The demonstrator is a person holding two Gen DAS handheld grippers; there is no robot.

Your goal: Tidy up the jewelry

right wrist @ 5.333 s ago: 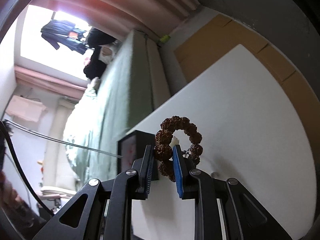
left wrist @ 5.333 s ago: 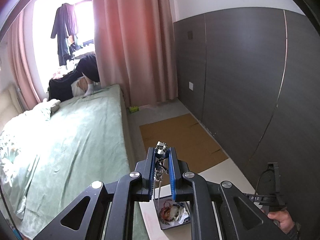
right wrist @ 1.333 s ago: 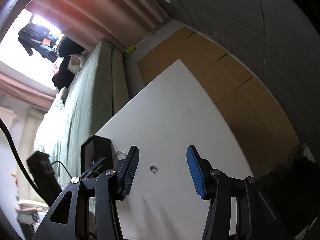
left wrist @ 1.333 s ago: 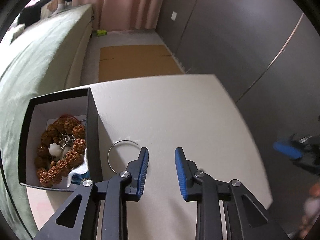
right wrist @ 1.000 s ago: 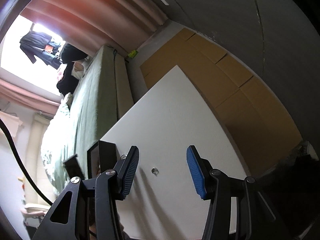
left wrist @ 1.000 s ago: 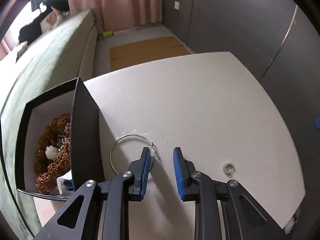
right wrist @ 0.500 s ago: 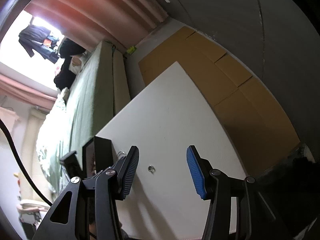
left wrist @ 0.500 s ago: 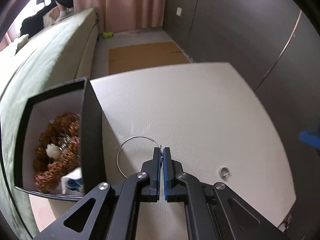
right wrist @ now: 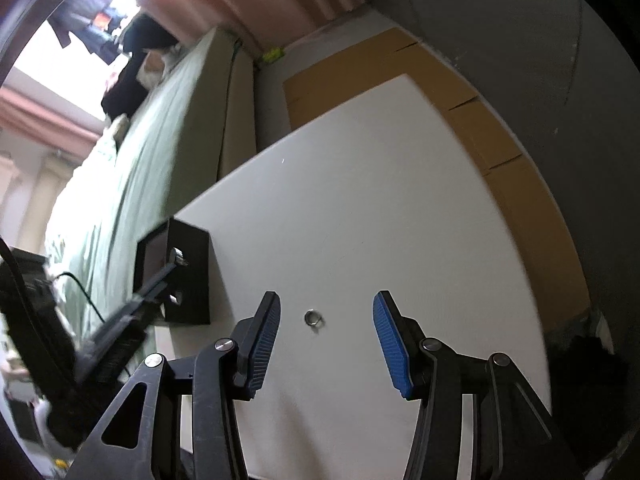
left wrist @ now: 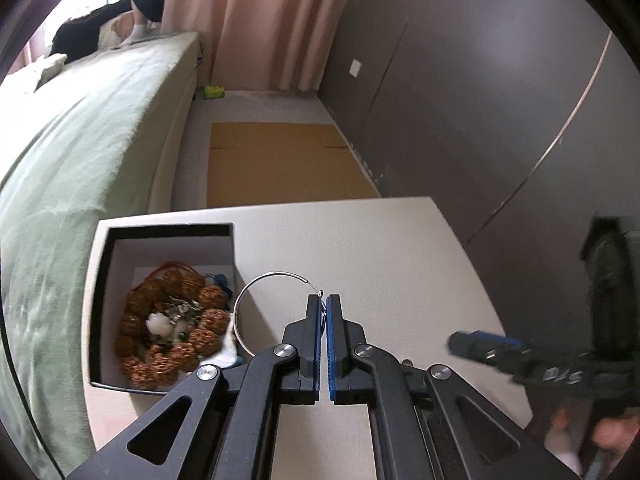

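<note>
The left hand-held gripper (left wrist: 323,300) is clenched on a thin hoop (left wrist: 256,288), held above the surface (left wrist: 392,248) beside the black box (left wrist: 100,300) of blurred beads. The right hand-held gripper (right wrist: 326,336) gapes around a small ring (right wrist: 313,317), apart from it.

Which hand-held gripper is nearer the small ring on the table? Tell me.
Right. The right hand-held gripper hangs open with the small ring lying between its fingertips. The left hand-held gripper is shut on the wire hoop, off beside the box.
</note>
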